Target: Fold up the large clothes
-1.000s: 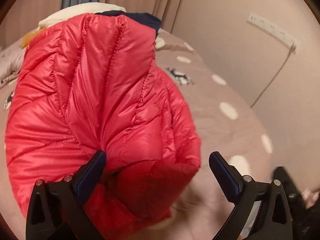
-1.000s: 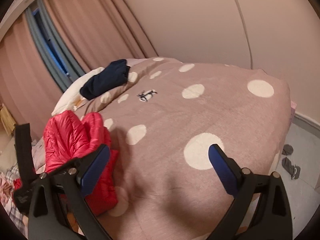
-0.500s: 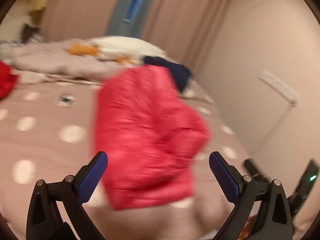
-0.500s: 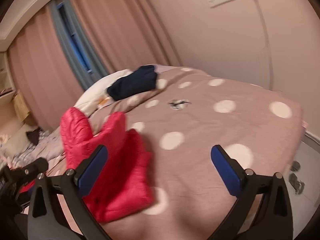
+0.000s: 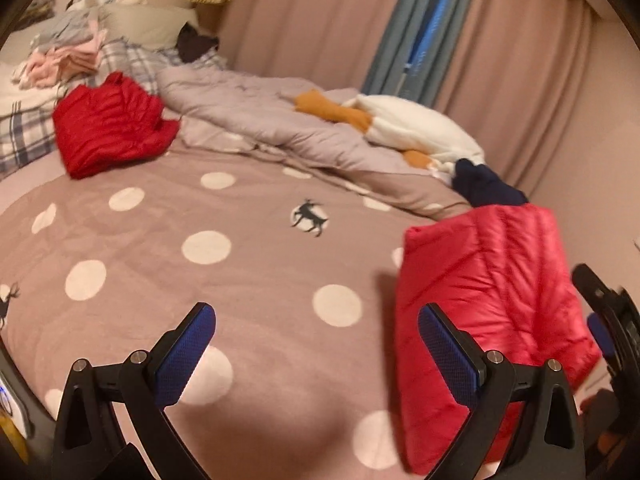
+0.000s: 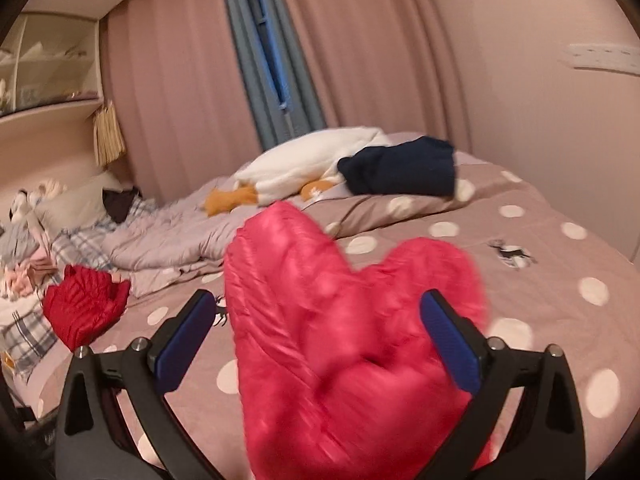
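Bed (image 5: 248, 264) carries my folded red puffer jacket (image 5: 492, 300) near its right edge; fold looks finished, so next I judge a fresh garment needs fetching, with left gripper (image 5: 316, 352) and right gripper (image 6: 320, 344) both spread wide, empty.

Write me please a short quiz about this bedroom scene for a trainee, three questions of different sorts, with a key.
1. True or false: the left gripper is shut on the bright red down jacket.
2. What lies against the white plush toy near the curtain? A) a navy garment B) a green towel C) a yellow hat
3. How many red padded jackets show around the dotted blanket?

Key: 1. False, its jaws stand open with nothing between them. 2. A. 3. Two: the bright one and a darker red jacket at the far side.
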Tool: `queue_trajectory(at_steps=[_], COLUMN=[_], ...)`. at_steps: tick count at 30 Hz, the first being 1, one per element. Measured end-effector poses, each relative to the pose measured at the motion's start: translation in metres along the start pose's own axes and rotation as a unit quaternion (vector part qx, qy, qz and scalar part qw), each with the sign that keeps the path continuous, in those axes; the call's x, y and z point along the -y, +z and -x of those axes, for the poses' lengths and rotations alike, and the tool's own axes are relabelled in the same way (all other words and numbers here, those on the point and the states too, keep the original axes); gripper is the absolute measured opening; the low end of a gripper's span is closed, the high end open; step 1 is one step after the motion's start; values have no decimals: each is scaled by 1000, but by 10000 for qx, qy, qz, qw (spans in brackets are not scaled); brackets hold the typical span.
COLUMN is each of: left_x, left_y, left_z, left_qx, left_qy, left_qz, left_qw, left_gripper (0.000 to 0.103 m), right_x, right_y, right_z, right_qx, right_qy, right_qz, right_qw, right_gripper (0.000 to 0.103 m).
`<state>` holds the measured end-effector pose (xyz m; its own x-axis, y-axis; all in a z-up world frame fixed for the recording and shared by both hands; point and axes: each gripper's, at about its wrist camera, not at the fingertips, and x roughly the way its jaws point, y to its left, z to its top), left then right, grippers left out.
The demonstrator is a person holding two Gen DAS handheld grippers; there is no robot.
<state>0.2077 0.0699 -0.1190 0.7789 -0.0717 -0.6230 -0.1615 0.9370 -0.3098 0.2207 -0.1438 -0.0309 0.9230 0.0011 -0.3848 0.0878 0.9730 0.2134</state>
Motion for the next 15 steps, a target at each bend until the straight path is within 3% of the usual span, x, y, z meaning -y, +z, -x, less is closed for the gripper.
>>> queue_trajectory(at_steps=[4, 7, 10, 13, 15], left_x=[2, 9, 22, 45, 72], left_y=[6, 11, 11, 10, 7], left_z=[-23, -38, -54, -69, -83], left_qx=[-128, -85, -155, -131, -21], left_qy=[-60, 49, -121, -347, -449], left_qz=[-48, -158, -151, -134, -237], left_qw=[9999, 9998, 9997, 9992, 9987], left_gripper=[100, 100, 100, 100, 100], right_x=[3, 14, 39, 84, 111], right_y=[-1, -2, -7, -29, -42], right_z=[-35, -43, -61, -82, -88], right_qx=[-155, -88, -302, -709, -777], right_qy=[-509, -626, -1093, -1336, -1271], right_qz=[-86, -132, -111, -534, -905], right_qw=[9985, 9979, 9935, 9871, 9847], right_gripper=[83, 83, 83, 83, 82])
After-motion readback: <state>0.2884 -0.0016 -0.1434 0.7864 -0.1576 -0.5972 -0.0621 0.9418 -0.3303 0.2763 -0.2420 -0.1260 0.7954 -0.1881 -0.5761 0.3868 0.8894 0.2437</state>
